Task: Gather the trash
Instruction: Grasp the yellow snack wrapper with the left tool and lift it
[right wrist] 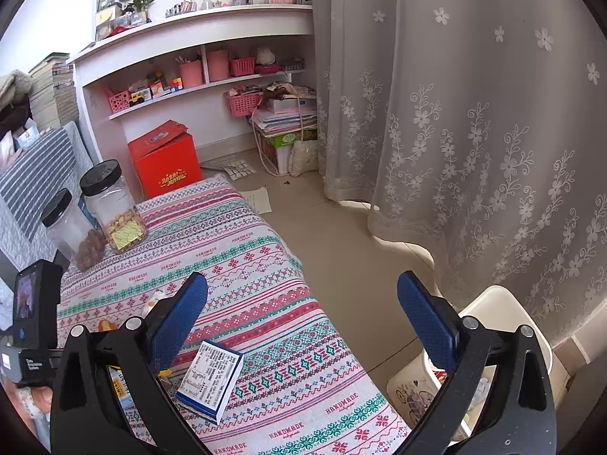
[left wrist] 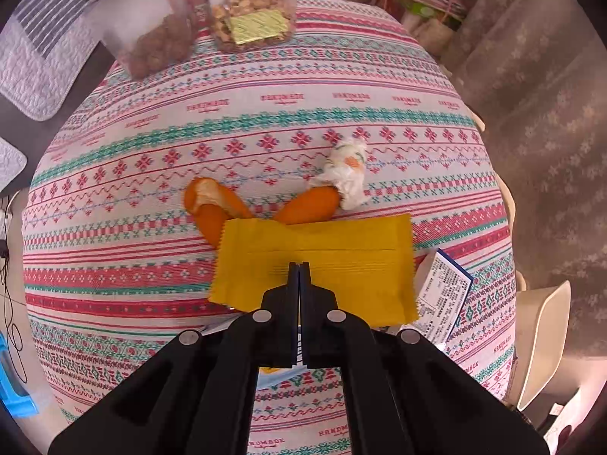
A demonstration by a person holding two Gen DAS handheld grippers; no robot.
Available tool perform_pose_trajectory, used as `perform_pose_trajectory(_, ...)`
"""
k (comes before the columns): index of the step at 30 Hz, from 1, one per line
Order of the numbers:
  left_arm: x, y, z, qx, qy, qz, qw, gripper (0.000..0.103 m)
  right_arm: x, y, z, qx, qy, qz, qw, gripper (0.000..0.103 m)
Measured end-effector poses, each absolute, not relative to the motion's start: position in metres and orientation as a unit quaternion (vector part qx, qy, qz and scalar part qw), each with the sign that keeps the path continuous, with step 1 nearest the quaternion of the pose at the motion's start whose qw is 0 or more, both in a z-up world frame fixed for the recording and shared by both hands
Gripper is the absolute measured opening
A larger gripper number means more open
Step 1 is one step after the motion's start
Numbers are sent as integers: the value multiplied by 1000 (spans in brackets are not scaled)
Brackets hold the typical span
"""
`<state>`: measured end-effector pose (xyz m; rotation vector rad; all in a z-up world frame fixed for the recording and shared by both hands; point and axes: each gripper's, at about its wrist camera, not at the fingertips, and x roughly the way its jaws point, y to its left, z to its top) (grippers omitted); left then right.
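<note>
The left gripper (left wrist: 299, 265) pinches the yellow wrapper (left wrist: 315, 265) (jaws closed tight) above the table (left wrist: 265, 113), with orange peels (left wrist: 212, 204) just beyond. The right gripper (right wrist: 303, 311) gapes empty beside the table's right edge, over the bin (right wrist: 504, 311).

The left wrist view looks steeply down, close over the pink-and-teal patterned tablecloth (left wrist: 341, 76). The right wrist view sits near the table's edge and faces outward — toward the white wall shelves (right wrist: 197, 26) and grey lace curtain (right wrist: 455, 113). Both share the white-and-blue printed box (left wrist: 444, 292) (right wrist: 210, 379) and the clear black-lidded snack jars (left wrist: 250, 19) (right wrist: 114, 208).
</note>
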<state>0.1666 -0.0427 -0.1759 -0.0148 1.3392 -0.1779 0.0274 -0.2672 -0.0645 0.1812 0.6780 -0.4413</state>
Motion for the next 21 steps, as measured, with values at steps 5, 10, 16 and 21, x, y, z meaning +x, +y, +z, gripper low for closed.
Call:
perform_pose_trajectory(5, 159, -32, -169, 21, 619, -103, 778, 4, 30, -259, -68, 78, 338, -206, 915, 96)
perform_pose_trajectory(10, 133, -69, -152, 145, 588, -175, 776, 72, 28, -264, -66, 78, 338, -211, 914, 96)
perform_pose_trajectory(16, 106, -106, -164, 302, 538, -210, 758, 76, 28, -279, -65, 95, 338, -220, 910, 96)
perform_pose_trajectory(21, 109, -124, -189, 362, 513, -216, 748, 76, 30, -281, -67, 100, 339, -220, 909, 96)
